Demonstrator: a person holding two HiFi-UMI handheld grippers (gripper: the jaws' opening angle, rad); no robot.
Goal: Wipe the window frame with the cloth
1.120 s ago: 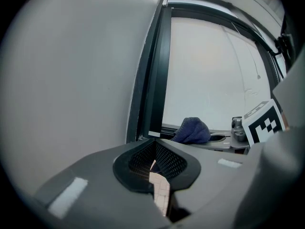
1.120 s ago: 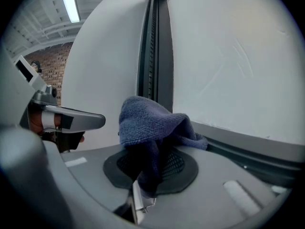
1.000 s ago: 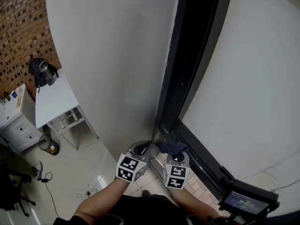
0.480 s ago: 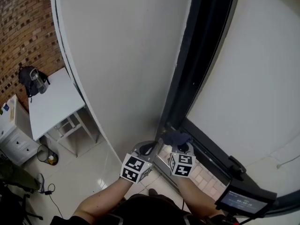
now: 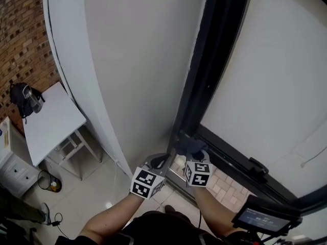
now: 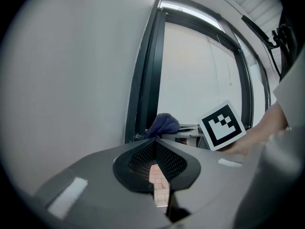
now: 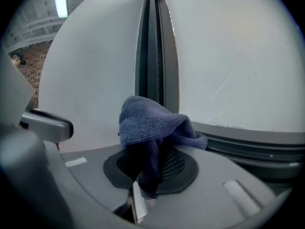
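Head view: the right claw holds the blue cloth at the bottom corner of the dark frame, with the left claw just beside it.

Left gripper view: jaws together, nothing between them.

Right gripper view: jaws clamped on the cloth, the frame upright behind.

Can't really tell where the cloth meets the window frame. It's bunched over the fingers of the right gripper and covers their tips in both the head view and the right gripper view. The frame also runs off the top and right edges. The small screen at bottom right has print too tiny to read, and the bag at the desk's far corner is just a dark blob.
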